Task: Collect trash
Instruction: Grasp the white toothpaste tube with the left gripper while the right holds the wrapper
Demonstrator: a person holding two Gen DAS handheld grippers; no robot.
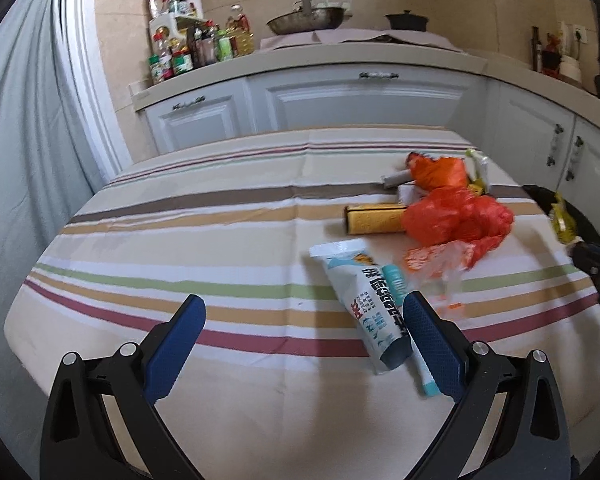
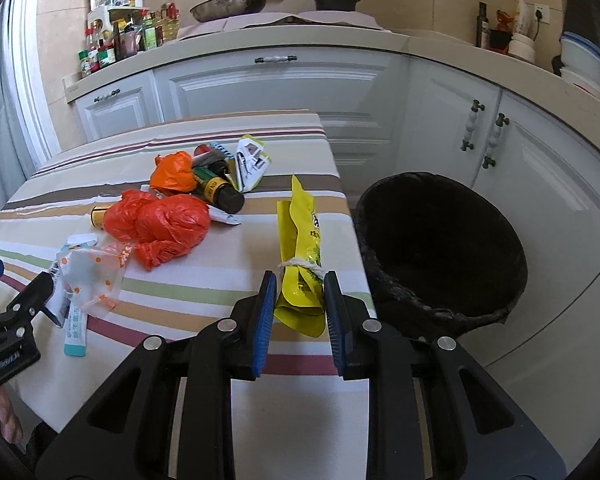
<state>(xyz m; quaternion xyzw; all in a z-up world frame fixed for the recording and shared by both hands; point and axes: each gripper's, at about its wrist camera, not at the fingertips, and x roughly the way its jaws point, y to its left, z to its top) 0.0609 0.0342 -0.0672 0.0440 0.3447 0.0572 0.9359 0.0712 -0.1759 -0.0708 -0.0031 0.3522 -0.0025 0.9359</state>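
Two pairs of tongs work over a striped worktop [image 2: 204,296] strewn with rubbish. The right tongs [image 2: 300,300] are clamped on the lower end of a yellow snack pouch [image 2: 302,240], just below the white string knotted round it, and hold it up near the worktop's edge beside the black bin [image 2: 440,240]. The left tongs [image 1: 304,332] stand wide apart and hold nothing; a white toothpaste tube [image 1: 364,300] lies on the cloth just against the inner side of one finger.

That pouch looks light, thin and floppy, with a slick film surface, so a pinch near the tied waist, where the layers bunch, is probably the surest hold. On the far side of the worktop from the bin's rim lie crumpled orange plastic bags [image 2: 160,220], soft and nearly weightless, a dark glass bottle [image 2: 220,192] that would be heavier, rigid and breakable, and a clear dotted wrapper [image 2: 92,276].

The cloth is smooth, so flat items may slide before lifting. Beyond the bin run white kitchen cabinets [image 2: 280,84] under a counter with condiment bottles [image 2: 120,40] and a wok [image 2: 228,0].
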